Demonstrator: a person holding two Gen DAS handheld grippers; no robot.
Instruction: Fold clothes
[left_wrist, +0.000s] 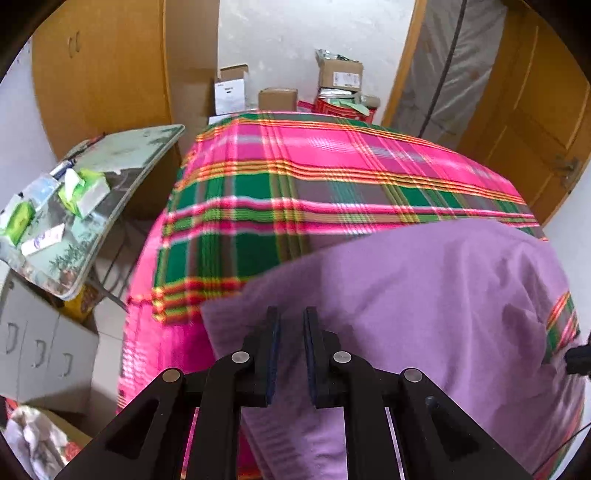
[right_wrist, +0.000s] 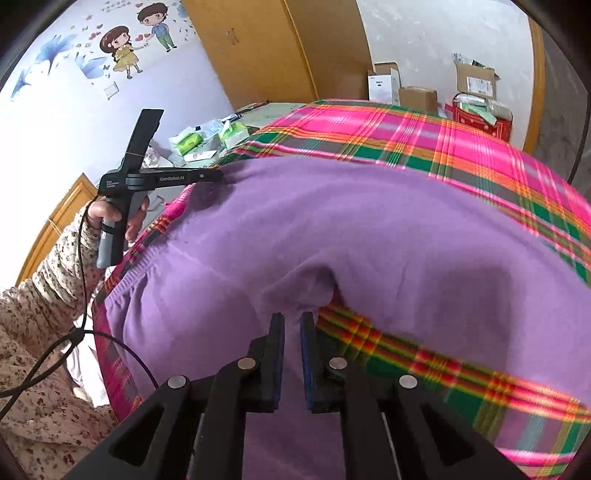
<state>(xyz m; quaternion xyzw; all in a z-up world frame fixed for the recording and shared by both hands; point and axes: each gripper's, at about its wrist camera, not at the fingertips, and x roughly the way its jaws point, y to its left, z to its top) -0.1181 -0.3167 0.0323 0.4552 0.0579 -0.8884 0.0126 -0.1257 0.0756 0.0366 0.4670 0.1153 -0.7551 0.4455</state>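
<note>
Purple garment (right_wrist: 369, 236) spread on a plaid-covered bed (left_wrist: 332, 177).
Right gripper (right_wrist: 292, 354) pinches the garment's near edge between nearly closed fingers; left gripper (left_wrist: 291, 354) hovers at the garment's left corner, fingers slightly apart, holding nothing.

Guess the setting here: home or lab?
Likely a home bedroom, used partly for storage. A plaid blanket covers what looks like a bed, with a purple garment spread on it; wooden wardrobes, cartoon wall stickers and stacked cardboard boxes line the walls.
</note>
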